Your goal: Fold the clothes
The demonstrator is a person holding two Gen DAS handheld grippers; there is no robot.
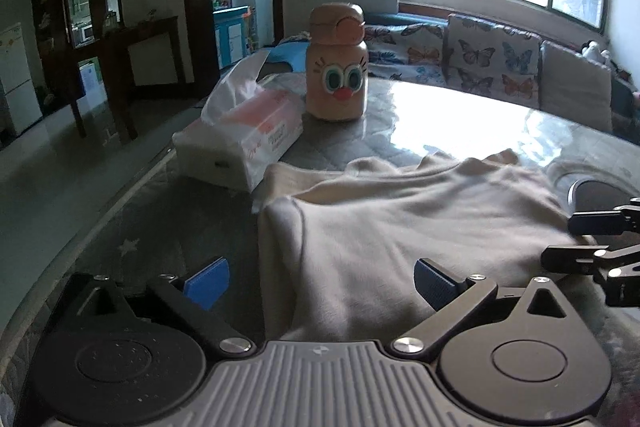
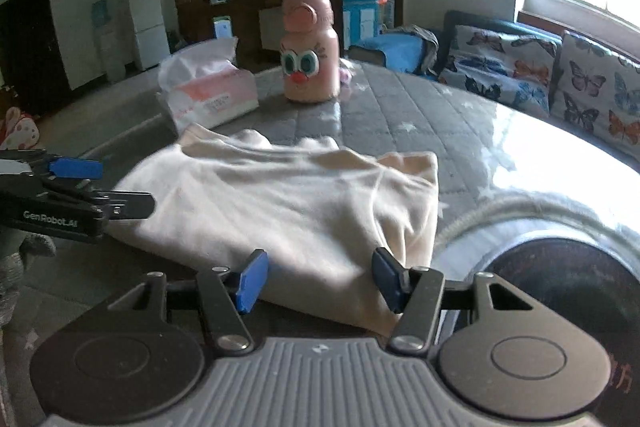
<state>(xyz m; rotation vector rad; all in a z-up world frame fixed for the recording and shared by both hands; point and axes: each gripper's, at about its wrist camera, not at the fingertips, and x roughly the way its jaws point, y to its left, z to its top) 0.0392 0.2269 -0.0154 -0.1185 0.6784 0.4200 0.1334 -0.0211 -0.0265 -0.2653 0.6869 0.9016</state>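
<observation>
Both hand-held grippers (image 1: 320, 283) (image 2: 318, 279) spread wide, seemingly empty, over cream garment (image 2: 288, 203).

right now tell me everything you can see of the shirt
The shirt is cream, a soft knit by its look, lying partly folded and flat on the quilted grey table, with rumpled edges at its far side. Its far left corner touches or nearly touches the tissue pack. Both grippers are open at its near edge: the left gripper and the right gripper, neither pinching it.
</observation>
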